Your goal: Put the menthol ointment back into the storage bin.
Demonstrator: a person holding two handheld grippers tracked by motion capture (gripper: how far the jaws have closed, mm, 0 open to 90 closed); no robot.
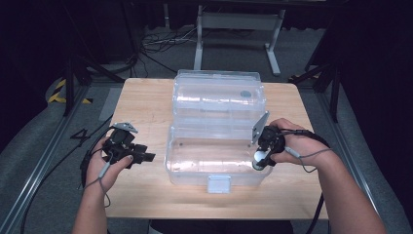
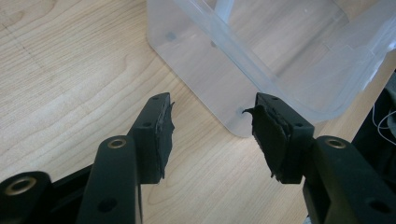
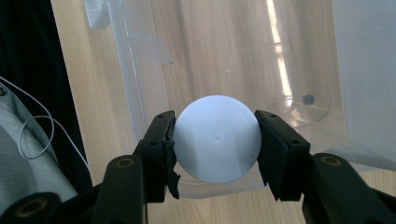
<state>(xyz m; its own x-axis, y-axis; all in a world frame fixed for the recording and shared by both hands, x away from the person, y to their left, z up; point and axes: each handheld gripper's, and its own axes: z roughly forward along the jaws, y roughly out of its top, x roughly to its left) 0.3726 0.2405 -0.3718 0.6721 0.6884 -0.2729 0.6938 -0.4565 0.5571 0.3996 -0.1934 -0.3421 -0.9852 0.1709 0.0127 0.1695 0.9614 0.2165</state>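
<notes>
- Your right gripper (image 3: pixel 215 140) has its jaws closed on the white ball (image 3: pixel 217 138), poised over the right rim of the clear box (image 1: pixel 195 163).
- Your right hand (image 1: pixel 287 141) is angled inward, toward the box.
- Your left gripper (image 2: pixel 212 128) hangs wide open, holding nothing, low over the table (image 1: pixel 141 107) just left of the box.

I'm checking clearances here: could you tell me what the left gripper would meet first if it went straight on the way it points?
Most likely the near corner of the clear plastic box. The left gripper, jaws open and empty, points across bare table at that corner.
</notes>
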